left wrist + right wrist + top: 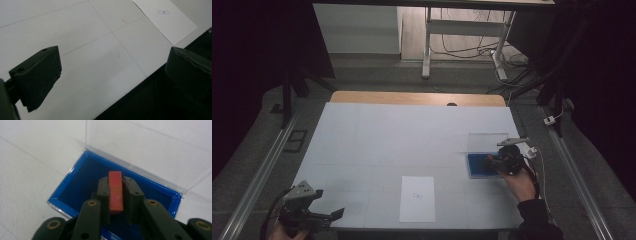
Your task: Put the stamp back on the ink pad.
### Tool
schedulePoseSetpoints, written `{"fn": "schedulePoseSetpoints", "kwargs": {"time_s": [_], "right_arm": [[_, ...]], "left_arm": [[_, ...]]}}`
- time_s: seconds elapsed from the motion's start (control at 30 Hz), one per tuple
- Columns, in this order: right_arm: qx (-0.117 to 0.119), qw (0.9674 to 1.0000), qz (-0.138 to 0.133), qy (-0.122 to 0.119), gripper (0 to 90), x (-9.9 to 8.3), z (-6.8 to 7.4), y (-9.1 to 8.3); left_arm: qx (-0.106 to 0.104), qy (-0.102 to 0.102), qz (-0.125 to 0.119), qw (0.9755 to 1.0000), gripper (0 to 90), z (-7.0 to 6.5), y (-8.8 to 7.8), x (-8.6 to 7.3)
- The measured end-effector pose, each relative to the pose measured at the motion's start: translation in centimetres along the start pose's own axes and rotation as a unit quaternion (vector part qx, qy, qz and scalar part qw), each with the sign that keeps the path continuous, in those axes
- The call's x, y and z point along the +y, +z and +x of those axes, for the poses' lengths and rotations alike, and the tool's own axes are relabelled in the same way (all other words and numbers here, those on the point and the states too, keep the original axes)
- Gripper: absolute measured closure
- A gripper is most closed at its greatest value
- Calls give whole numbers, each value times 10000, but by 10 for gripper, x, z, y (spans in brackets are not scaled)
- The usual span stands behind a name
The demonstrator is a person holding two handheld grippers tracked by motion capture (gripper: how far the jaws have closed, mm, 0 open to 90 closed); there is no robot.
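A small red block [115, 195] with gold marks stands on edge between the jaws of my right gripper [115, 181], whose pads press on its two sides. It hangs just over the dark blue lining of an open blue box [75, 182] with its clear lid [150, 152] swung up behind. From above, the right gripper [498, 162] is over the blue box [476, 166] at the table's right side. My left gripper [329, 211] rests at the front left corner, open with nothing between its jaws [112, 75].
A white sheet of paper [417, 198] with a small printed mark lies near the front edge, between the two hands. The table's front edge [130, 92] runs close under the left gripper. A wooden strip [412, 97] borders the far side.
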State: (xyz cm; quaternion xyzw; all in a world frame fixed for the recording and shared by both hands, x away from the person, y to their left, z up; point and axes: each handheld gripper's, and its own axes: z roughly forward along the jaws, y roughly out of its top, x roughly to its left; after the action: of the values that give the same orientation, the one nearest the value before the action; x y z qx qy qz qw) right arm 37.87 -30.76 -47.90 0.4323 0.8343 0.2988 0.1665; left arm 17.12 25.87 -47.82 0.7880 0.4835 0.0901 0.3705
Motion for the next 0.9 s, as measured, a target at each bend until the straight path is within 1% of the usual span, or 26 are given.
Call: {"fn": "schedulePoseSetpoints", "kwargs": {"time_s": [0.13, 0.27, 0.4, 0.53, 0.67, 0.77, 0.83, 0.9], "right_arm": [[-21, 9999, -139, 38, 723, 1, 1, -4], [-43, 9995, -304, 46, 667, 3, 4, -10], [6, 9991, -418, 50, 613, 5, 6, -16], [67, 9985, -536, 78, 530, 6, 10, -21], [144, 9981, -594, 77, 444, 7, 16, -24], [254, 9977, -611, 116, 368, 7, 20, -25], [253, 9977, -620, 93, 342, 7, 23, -26], [303, 9972, -669, 127, 297, 7, 26, -27]], "left_arm": [[-1, -3, -2, 10000, 10, 0, 0, 0], [-1, -7, -2, 10000, 10, 0, 0, 0], [-1, -6, -7, 10000, 9, 0, 0, 0], [-4, -17, -14, 10000, 9, 0, 0, 0], [-1, -21, -15, 10000, 9, 0, 0, 0], [-3, -29, -14, 10000, 9, 0, 0, 0], [-1, -27, -15, 10000, 9, 0, 0, 0], [1, -28, -15, 10000, 9, 0, 0, 0]]}}
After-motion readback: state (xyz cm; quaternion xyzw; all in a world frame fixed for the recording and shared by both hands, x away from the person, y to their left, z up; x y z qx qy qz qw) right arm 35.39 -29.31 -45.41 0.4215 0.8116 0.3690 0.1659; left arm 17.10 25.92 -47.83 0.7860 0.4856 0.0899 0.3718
